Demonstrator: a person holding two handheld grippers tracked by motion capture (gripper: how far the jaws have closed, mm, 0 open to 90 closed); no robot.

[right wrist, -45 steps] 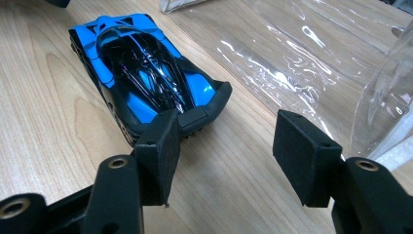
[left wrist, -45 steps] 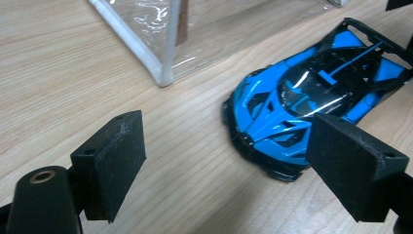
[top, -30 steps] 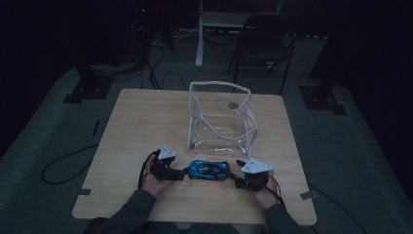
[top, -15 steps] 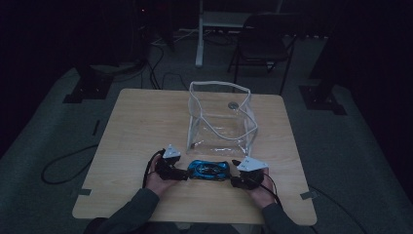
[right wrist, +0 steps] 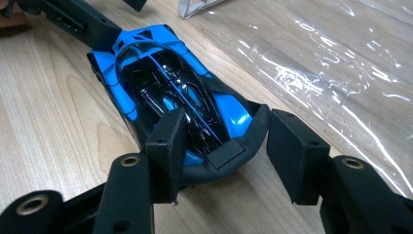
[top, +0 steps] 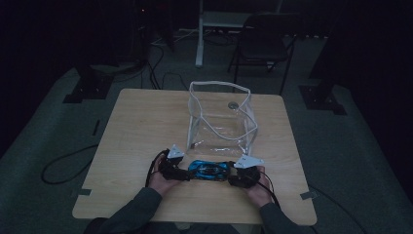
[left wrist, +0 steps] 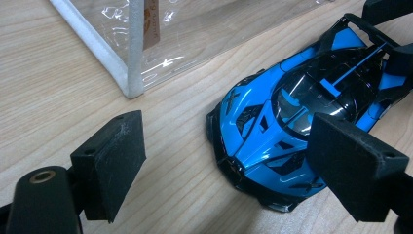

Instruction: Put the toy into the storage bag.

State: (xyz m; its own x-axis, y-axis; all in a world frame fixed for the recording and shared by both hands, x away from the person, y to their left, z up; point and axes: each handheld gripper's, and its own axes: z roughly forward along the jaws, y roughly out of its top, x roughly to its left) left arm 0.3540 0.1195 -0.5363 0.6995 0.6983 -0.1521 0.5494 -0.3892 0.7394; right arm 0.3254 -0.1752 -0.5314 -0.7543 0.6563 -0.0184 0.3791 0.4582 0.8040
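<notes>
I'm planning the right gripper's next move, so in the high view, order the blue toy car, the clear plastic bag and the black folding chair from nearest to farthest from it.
From the right gripper:
1. Blue toy car, right beside it, on the wooden table.
2. Clear plastic bag, mid-table, beyond the car.
3. Black folding chair, on the floor past the table's far edge.

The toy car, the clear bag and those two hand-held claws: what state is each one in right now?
Toy car: upright on its wheels on the table, between the grippers.
Clear bag: standing, top open, nothing visible inside.
Left gripper: open, jaws either side of the car's nose.
Right gripper: open, jaws around the car's tail.
</notes>
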